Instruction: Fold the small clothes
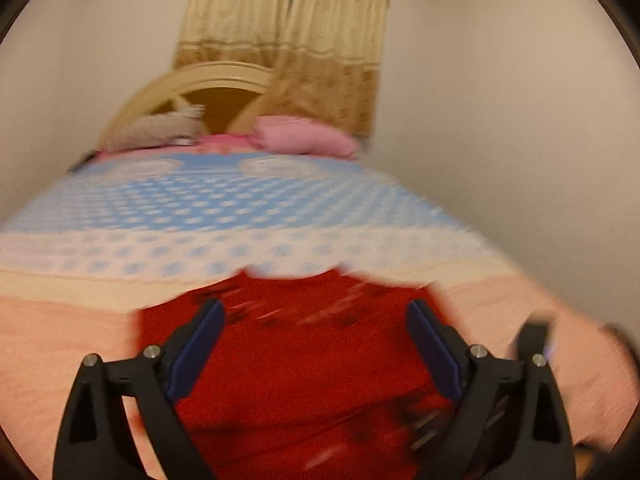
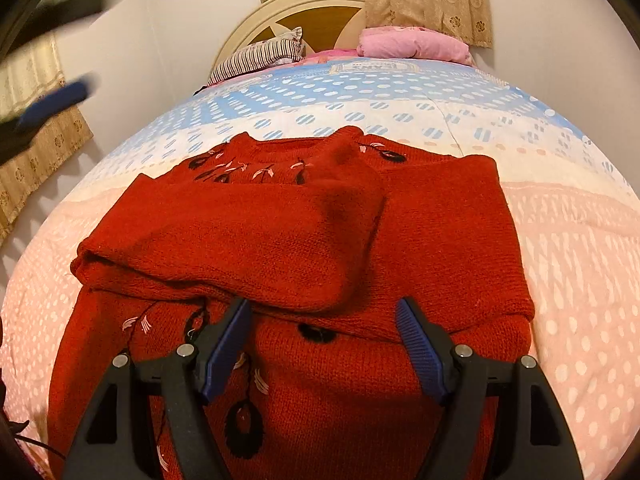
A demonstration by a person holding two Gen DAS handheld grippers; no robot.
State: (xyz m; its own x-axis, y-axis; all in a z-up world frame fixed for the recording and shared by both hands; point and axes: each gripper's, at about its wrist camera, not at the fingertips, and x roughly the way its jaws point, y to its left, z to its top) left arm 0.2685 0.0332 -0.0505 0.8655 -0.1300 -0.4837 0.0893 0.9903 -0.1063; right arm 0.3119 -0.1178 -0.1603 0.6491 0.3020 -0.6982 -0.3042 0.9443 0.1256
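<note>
The bed [image 2: 568,264] is cut off at its near edge. The red sweater [image 2: 304,240], partly folded, is spread at that edge, its hem hidden under both grippers. The left view is blurred. The left gripper [image 1: 316,340] and right gripper [image 2: 324,344] are held open above it, gripping nothing.

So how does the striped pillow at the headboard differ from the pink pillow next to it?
The striped pillow is patterned in dark and pale stripes, while the pink pillow is plain pink. The striped pillow sits on the left side of the cream arched headboard; the pink pillow sits on the right, partly under the beige curtain. The striped one leans tilted, and the pink one lies flatter. Both rest at the head of the bed.
</note>
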